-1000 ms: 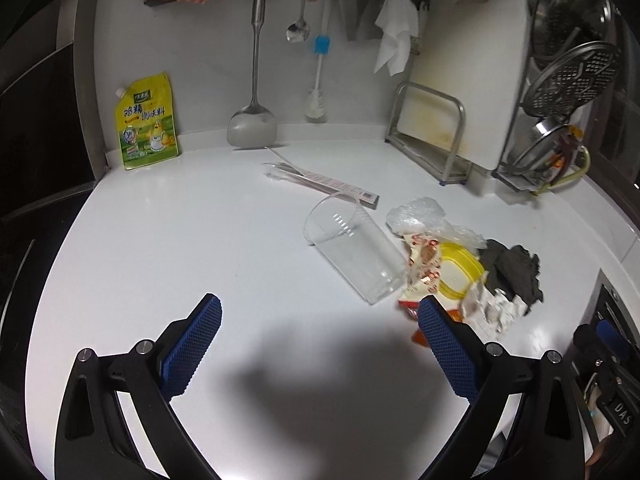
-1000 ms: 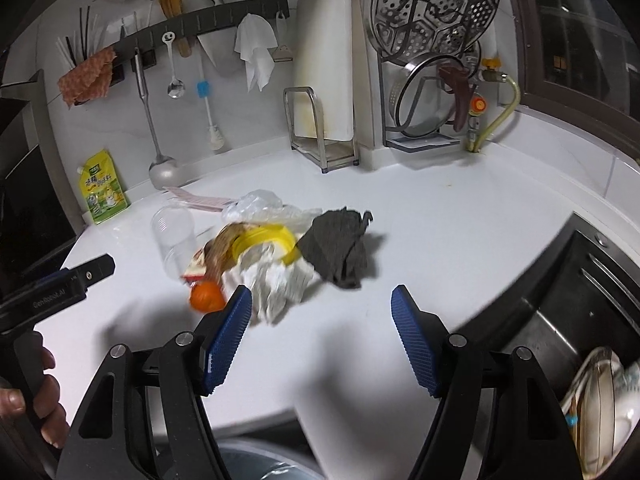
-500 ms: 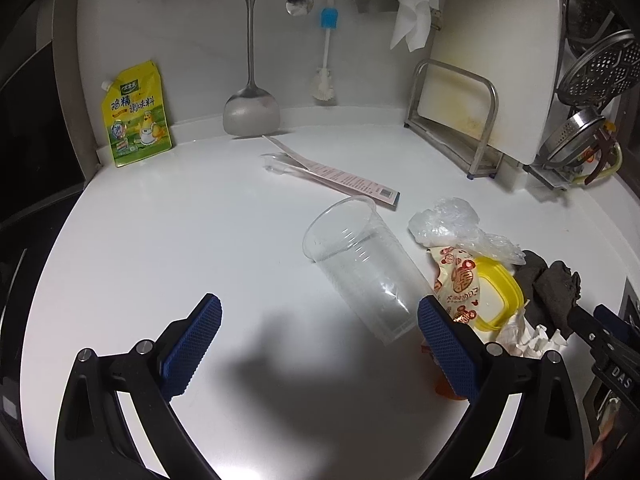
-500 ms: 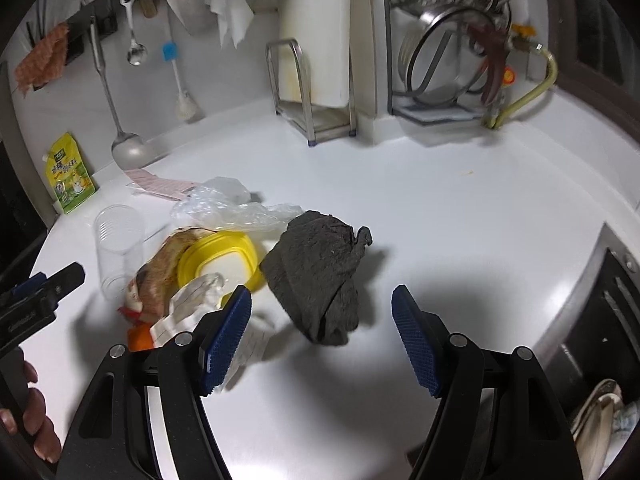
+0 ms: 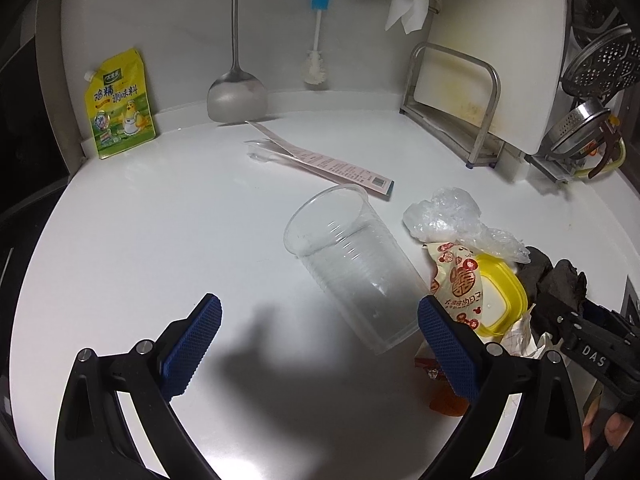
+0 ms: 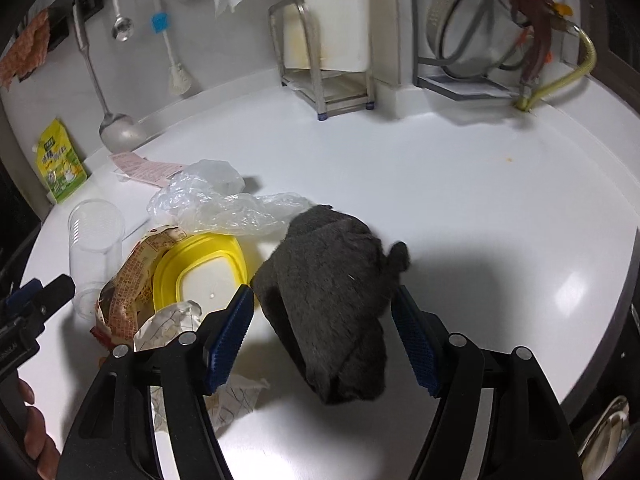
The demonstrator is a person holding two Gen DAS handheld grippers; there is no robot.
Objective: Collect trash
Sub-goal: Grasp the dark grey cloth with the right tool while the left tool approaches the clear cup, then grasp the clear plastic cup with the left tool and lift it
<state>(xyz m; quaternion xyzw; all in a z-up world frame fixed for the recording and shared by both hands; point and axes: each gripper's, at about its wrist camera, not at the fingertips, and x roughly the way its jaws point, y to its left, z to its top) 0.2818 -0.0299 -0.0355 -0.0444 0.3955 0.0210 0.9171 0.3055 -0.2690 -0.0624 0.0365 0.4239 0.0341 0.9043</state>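
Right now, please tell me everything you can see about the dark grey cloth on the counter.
The dark grey cloth is a crumpled, fuzzy rag bunched into a thick lump on the white counter. It lies between the closing jaws of the right gripper; whether the pads already touch it is unclear. Its left edge meets the yellow lid, and the crinkled clear plastic bag reaches its top.

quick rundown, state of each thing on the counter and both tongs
clear plastic cup: on its side, empty
dark grey cloth: crumpled, between the right tongs' pads
right tongs: closing around the cloth, pads not yet pressing
left tongs: open, holding nothing
yellow lid: flat in the trash pile
clear plastic bag: crumpled
yellow seasoning pouch: upright against the wall
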